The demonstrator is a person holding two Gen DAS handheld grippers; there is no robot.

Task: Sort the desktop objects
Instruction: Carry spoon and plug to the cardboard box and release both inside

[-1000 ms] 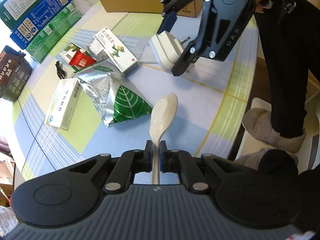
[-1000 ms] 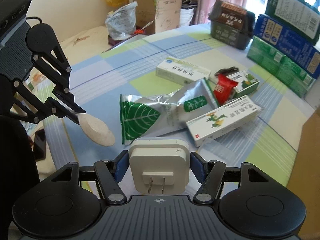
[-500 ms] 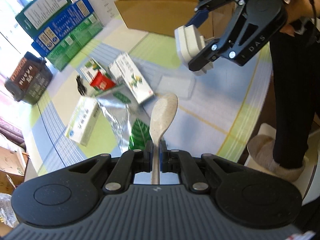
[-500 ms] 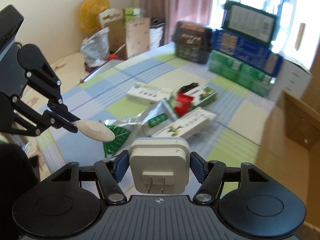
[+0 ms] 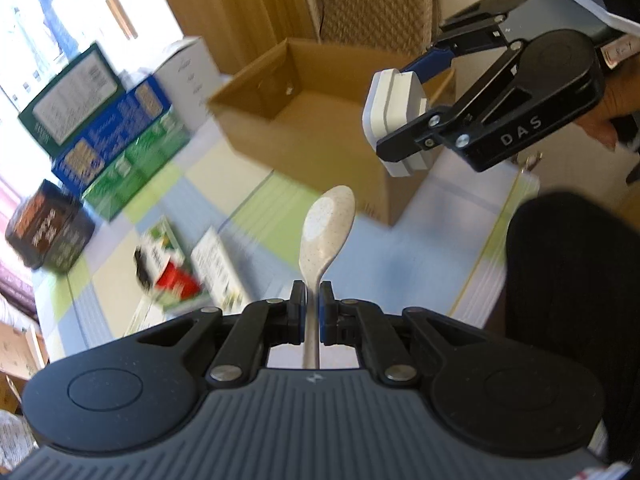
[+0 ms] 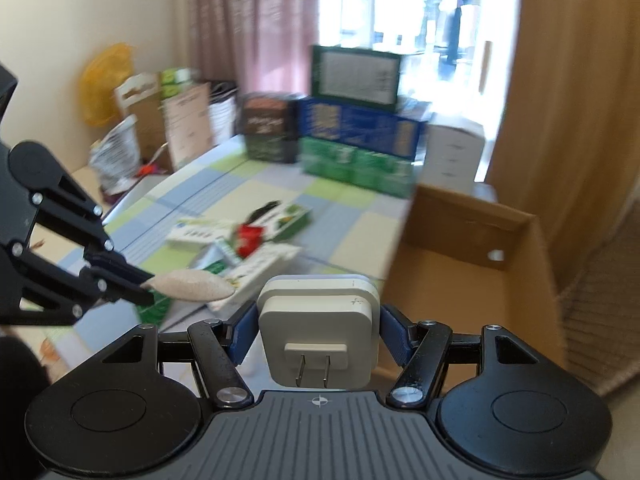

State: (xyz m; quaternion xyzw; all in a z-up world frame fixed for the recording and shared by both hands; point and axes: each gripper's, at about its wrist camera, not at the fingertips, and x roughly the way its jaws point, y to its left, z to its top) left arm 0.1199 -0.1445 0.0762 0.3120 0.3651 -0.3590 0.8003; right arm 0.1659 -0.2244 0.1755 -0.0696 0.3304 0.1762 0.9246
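Note:
My left gripper (image 5: 313, 304) is shut on the handle of a speckled beige spoon (image 5: 326, 226), whose bowl points toward an open cardboard box (image 5: 320, 120). My right gripper (image 6: 318, 326) is shut on a white plug adapter (image 6: 318, 330), prongs facing the camera, held above the table beside the cardboard box (image 6: 476, 272). In the left wrist view the right gripper (image 5: 404, 128) hangs over the box's near corner with the adapter (image 5: 394, 120). The right wrist view shows the left gripper (image 6: 146, 288) with the spoon (image 6: 192, 286) at the left.
Small cartons, a red packet (image 5: 174, 280) and a foil pouch lie scattered on the checked tablecloth (image 5: 384, 264). Stacked green and blue boxes (image 6: 360, 128) and a dark box (image 6: 268, 126) stand along the far edge. A person's dark leg (image 5: 572, 280) is at the table's right side.
Both grippers have risen and swung from the clutter toward the cardboard box, each keeping its object. The box has come into full view and the table items now look smaller and blurred.

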